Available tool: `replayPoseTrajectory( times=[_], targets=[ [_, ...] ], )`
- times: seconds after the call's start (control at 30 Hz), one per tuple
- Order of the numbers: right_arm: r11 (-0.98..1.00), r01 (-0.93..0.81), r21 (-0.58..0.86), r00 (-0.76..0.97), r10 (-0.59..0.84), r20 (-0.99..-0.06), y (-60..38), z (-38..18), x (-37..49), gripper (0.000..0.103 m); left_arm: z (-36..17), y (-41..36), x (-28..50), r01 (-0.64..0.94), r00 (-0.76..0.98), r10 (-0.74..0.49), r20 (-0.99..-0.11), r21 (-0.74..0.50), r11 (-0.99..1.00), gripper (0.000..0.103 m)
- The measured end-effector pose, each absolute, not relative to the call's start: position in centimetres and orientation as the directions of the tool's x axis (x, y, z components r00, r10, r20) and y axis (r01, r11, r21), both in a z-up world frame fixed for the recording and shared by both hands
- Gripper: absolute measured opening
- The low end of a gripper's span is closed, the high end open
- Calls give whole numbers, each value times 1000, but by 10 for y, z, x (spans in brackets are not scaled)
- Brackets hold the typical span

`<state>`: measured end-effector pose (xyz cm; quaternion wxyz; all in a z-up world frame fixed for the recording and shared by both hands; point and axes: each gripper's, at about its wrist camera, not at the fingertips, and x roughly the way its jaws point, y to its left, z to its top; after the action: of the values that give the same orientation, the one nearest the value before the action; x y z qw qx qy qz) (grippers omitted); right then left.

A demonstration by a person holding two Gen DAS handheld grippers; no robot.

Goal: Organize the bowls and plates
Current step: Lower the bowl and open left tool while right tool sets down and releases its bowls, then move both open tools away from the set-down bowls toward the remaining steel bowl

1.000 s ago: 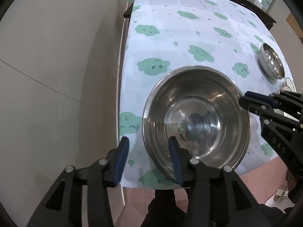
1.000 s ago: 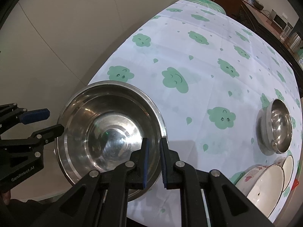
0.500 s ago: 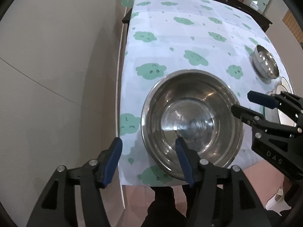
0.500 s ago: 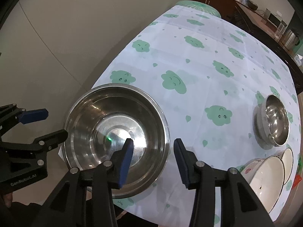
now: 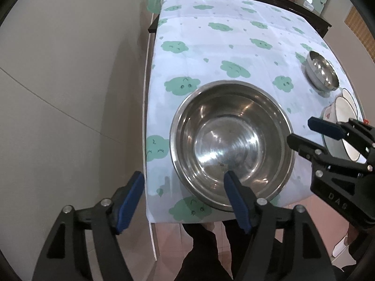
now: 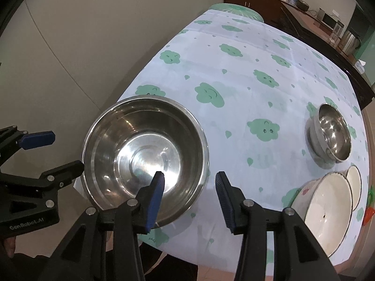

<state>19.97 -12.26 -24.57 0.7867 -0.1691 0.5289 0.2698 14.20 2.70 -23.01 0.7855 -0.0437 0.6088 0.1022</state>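
Left tongs (image 5: 181, 197) opening, right tongs (image 6: 189, 196) parted; both empty, clear of big steel bowl (image 5: 232, 142) on desk (image 5: 234, 46). Lift straight; don't nudge rim.

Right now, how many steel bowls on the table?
2: large steel bowl at the near table corner; small steel bowl farther right, beyond the white dishes. More may be hidden off-frame.

Both fisheye views are evenly and softly lit, sharp at the centre. Glare streaks the inside of the large steel bowl (image 5: 232, 145) and the small steel bowl (image 6: 331, 132). Straight edges bow toward the black, vignetted corners. The far sideboard (image 6: 293, 16) at upper right looks dim.
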Motion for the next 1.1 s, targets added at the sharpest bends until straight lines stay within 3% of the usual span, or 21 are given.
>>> replayPoseTrajectory(
  times=[1.1],
  targets=[
    [825, -565, 29, 341, 266, -902, -161, -225, 225, 48, -214, -12, 180, -163, 273, 94, -957, 50, 985, 71]
  ],
)
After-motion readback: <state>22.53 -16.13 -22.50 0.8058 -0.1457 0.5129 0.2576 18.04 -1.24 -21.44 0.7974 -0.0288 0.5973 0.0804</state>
